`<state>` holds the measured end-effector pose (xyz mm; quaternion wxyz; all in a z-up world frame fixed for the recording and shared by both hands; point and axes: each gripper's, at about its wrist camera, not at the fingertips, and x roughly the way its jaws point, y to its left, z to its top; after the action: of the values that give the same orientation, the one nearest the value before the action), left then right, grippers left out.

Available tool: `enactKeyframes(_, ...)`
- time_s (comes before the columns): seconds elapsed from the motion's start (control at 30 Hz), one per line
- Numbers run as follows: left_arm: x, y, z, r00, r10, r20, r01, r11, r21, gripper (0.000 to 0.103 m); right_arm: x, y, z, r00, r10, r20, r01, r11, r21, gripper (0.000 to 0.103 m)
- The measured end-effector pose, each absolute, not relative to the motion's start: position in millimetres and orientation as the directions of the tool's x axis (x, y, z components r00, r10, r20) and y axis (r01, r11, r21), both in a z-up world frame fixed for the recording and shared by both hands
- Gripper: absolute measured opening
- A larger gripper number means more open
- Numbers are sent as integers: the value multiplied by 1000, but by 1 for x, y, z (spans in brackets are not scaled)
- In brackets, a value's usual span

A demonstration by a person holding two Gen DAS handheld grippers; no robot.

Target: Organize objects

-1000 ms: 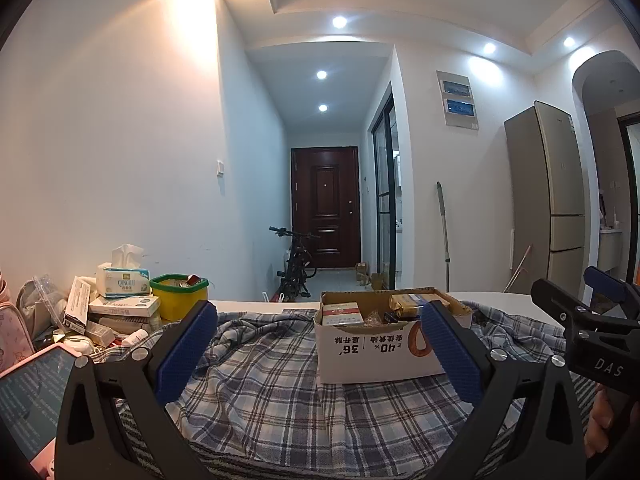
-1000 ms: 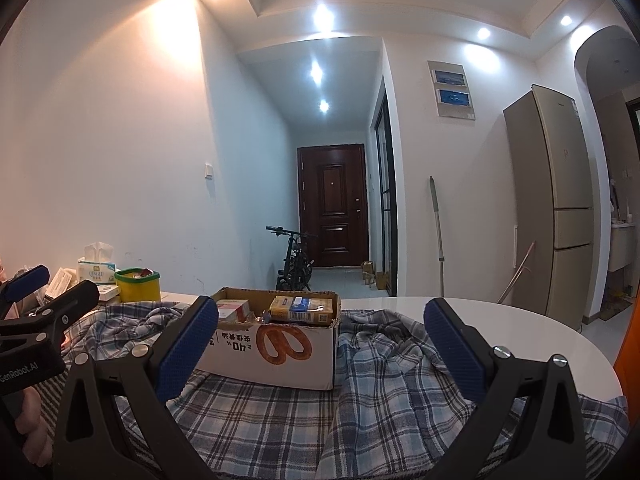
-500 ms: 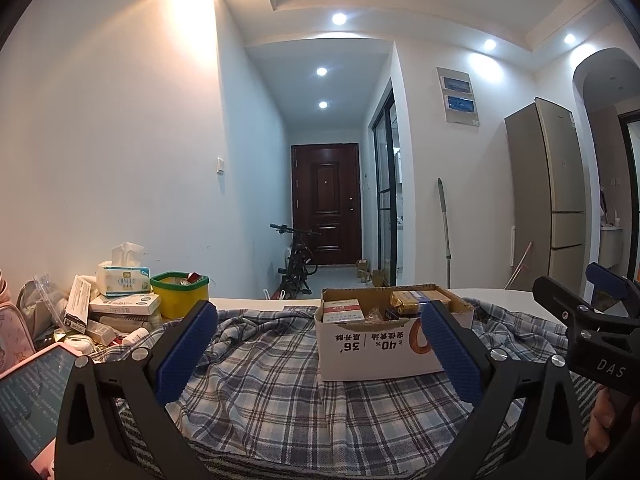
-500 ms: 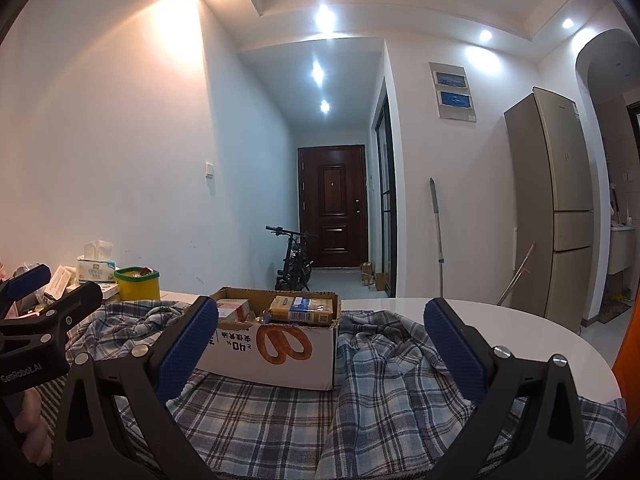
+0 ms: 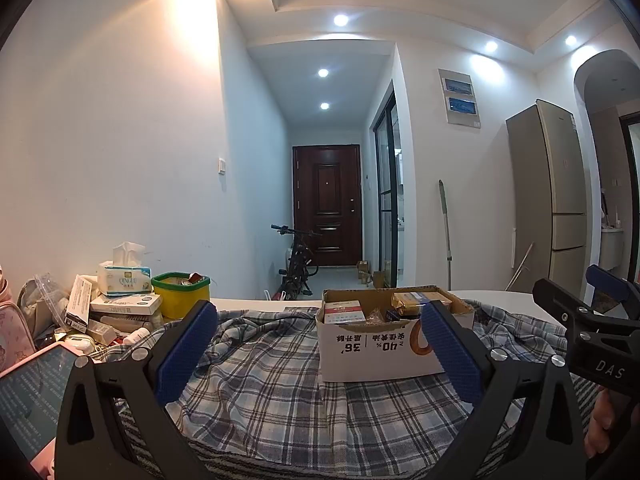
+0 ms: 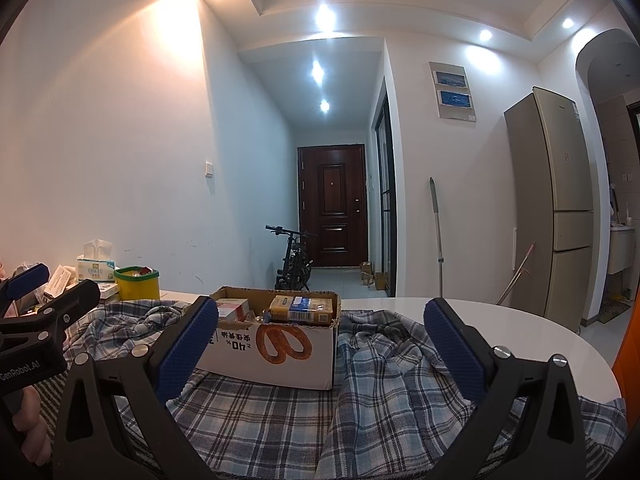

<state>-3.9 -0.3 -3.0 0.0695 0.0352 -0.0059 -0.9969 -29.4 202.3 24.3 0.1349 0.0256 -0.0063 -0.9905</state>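
A: Where does the left tool stand?

B: It hangs low over the plaid cloth that covers the bench, its two blue-padded fingers spread wide apart with nothing between them. The right tool is the same: fingers apart, empty, just above the cloth.

A: And the things to be sorted?

B: A white cardboard box sits on the cloth, ahead of both tools and touching neither. Its top is open. Inside, the right wrist view shows a yellow packet with a blue label on the right and a red-and-white carton on the left. The box's printed side carries a pretzel picture.

A: Anything beside it?

B: At the bench's far left, against the wall, is a heap: a tissue box on top of flat white packets, with a yellow tub with a green rim just beside them. A phone lies at the near left edge, screen lit.

A: Are the two tools close to each other?

B: Each shows at the edge of the other's view, side by side; a person's fingers grip the right handle.
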Motion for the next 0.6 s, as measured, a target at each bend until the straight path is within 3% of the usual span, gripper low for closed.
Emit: enactKeyframes(0.6, -6, 0, -2, -987, -140, -75, 139, -990, 18, 103, -33, 202, 20, -963, -264, -47, 263, -964, 24, 103)
